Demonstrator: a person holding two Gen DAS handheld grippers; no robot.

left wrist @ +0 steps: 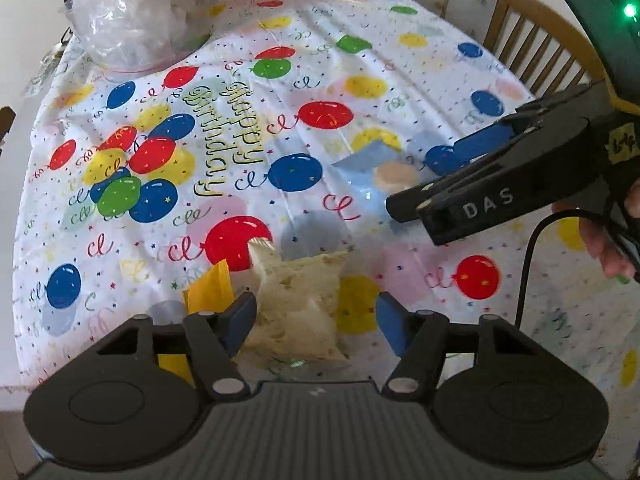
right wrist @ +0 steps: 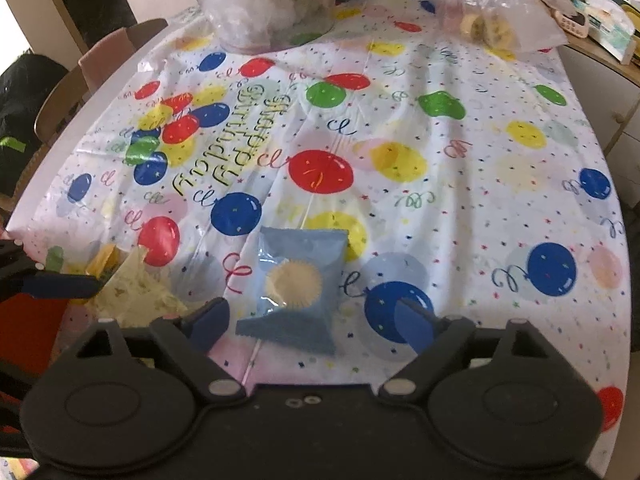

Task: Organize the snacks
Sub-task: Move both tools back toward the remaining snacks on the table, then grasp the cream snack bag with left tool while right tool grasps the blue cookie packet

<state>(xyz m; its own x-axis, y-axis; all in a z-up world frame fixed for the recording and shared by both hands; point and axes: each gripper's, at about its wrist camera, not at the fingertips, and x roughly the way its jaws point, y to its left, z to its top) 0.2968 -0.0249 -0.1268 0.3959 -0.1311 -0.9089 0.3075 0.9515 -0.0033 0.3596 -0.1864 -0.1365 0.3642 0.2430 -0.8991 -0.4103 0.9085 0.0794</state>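
Note:
A cream snack packet (left wrist: 298,300) lies on the balloon tablecloth between the fingers of my open left gripper (left wrist: 316,318); it also shows in the right wrist view (right wrist: 136,288). A yellow packet (left wrist: 210,290) lies just left of it. A blue packet with a round cake (right wrist: 298,280) lies between the fingers of my open right gripper (right wrist: 310,326); it also shows in the left wrist view (left wrist: 372,168), under the right gripper (left wrist: 440,184).
A clear plastic bag of white snacks (right wrist: 272,4) and another bag with biscuits (right wrist: 492,20) stand at the table's far end. Wooden chairs (left wrist: 536,40) line the table's sides. A cabinet with clutter (right wrist: 600,36) stands at the far right.

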